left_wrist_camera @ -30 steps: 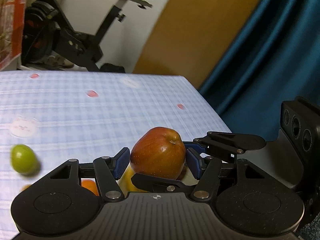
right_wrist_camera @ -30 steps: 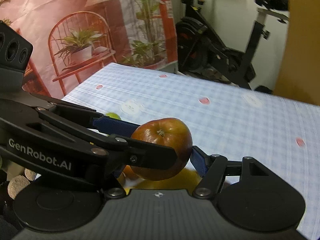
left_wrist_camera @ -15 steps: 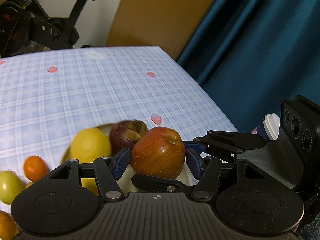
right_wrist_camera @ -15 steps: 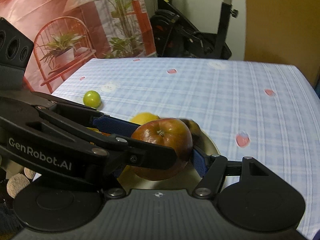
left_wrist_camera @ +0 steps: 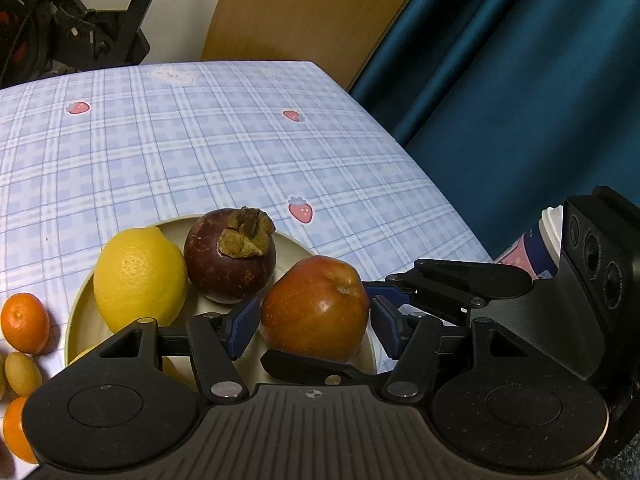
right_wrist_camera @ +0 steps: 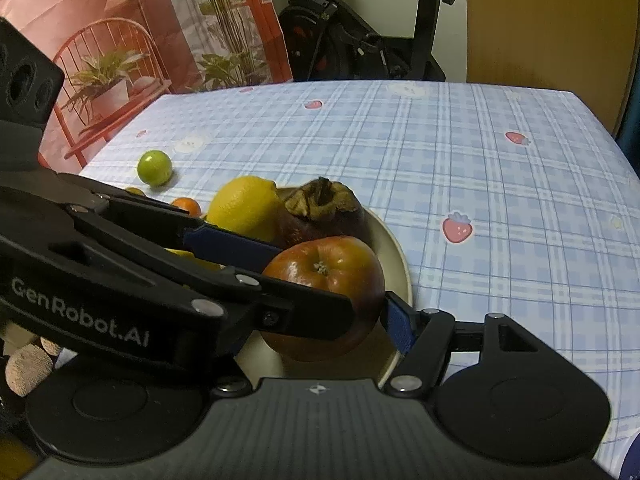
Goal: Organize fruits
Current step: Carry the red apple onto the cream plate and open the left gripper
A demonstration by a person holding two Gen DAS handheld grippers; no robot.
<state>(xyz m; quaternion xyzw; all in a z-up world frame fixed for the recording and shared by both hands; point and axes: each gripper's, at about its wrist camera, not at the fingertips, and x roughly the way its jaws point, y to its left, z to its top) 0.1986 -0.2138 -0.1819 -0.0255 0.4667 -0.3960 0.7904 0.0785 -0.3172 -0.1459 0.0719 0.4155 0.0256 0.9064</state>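
A red apple (left_wrist_camera: 316, 312) sits on a cream plate (left_wrist_camera: 76, 312) next to a lemon (left_wrist_camera: 138, 276) and a dark mangosteen (left_wrist_camera: 230, 256). My left gripper (left_wrist_camera: 314, 330) has its blue pads slightly apart from the apple's sides. My right gripper (right_wrist_camera: 320, 292) crosses it at the same apple (right_wrist_camera: 328, 276); the left gripper's arm hides one pad. The plate (right_wrist_camera: 396, 248), lemon (right_wrist_camera: 244, 206) and mangosteen (right_wrist_camera: 320, 208) also show in the right wrist view.
Small oranges (left_wrist_camera: 24, 322) and a kumquat (left_wrist_camera: 22, 372) lie left of the plate. A green lime (right_wrist_camera: 155, 168) lies further left on the checked tablecloth (right_wrist_camera: 480, 184). A cup (left_wrist_camera: 540, 244) stands past the table's right edge. An exercise bike and a curtain stand behind.
Both grippers moved down and to the plate with the apple. The left gripper's pads have opened slightly off the apple, which now rests on the plate.
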